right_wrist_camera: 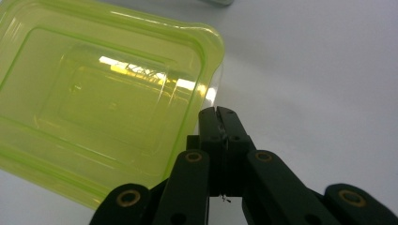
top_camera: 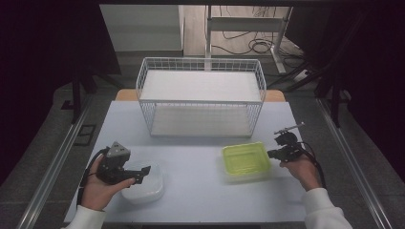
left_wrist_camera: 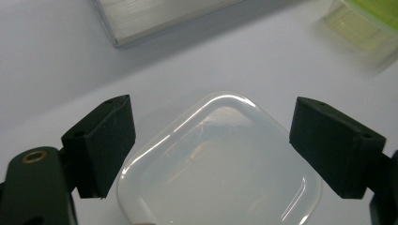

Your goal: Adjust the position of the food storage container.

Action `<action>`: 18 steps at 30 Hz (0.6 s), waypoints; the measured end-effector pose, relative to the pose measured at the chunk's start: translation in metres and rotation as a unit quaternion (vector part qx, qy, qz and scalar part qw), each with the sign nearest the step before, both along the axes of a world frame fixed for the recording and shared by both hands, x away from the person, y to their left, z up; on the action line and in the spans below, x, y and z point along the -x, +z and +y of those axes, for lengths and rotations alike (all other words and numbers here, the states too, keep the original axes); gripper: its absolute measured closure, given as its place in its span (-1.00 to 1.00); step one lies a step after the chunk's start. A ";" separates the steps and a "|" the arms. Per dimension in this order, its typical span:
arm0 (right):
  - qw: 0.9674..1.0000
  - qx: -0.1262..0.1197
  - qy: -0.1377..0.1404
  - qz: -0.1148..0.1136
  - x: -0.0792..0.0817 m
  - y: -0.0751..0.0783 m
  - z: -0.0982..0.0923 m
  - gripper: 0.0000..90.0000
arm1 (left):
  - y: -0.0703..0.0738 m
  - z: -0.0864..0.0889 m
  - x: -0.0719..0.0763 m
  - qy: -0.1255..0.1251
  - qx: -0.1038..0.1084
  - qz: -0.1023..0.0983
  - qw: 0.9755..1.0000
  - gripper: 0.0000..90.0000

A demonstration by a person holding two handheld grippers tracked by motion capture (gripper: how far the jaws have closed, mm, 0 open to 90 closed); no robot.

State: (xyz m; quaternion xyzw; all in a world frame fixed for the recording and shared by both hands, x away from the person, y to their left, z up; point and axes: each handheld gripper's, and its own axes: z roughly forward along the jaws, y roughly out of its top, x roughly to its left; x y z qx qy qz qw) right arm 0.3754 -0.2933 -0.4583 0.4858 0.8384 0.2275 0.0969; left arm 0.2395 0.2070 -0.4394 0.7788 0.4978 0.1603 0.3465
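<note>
You are holding the left gripper (left_wrist_camera: 211, 145) spread wide over the clear box (left_wrist_camera: 220, 164), which is sitting at the table's (top_camera: 200, 191) near left. Your right gripper (right_wrist_camera: 219, 117) is pressed together, empty, touching the green box's (right_wrist_camera: 94, 103) edge at the table's right.

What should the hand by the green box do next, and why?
Probably open the right gripper first. Its jaws are pressed together beside the green box, at its right edge, gripping nothing, so it cannot take the rim until they part. The left gripper is already open over the clear box.
</note>
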 end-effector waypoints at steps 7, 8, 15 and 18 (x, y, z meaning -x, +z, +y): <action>1.000 -0.004 0.011 0.001 0.010 0.001 0.010 0.98 | -0.001 -0.001 0.000 0.000 -0.001 0.002 1.000 -0.68; 1.000 -0.005 0.013 0.002 0.011 0.001 0.011 0.98 | -0.001 -0.001 0.000 -0.001 -0.001 0.002 1.000 -0.68; 1.000 -0.005 0.027 0.003 0.021 0.000 0.023 0.98 | -0.002 -0.001 -0.001 0.000 -0.001 0.001 1.000 -0.68; 0.999 -0.008 0.034 0.003 0.025 0.000 0.028 0.98 | -0.002 -0.001 -0.001 0.000 -0.001 0.002 1.000 -0.68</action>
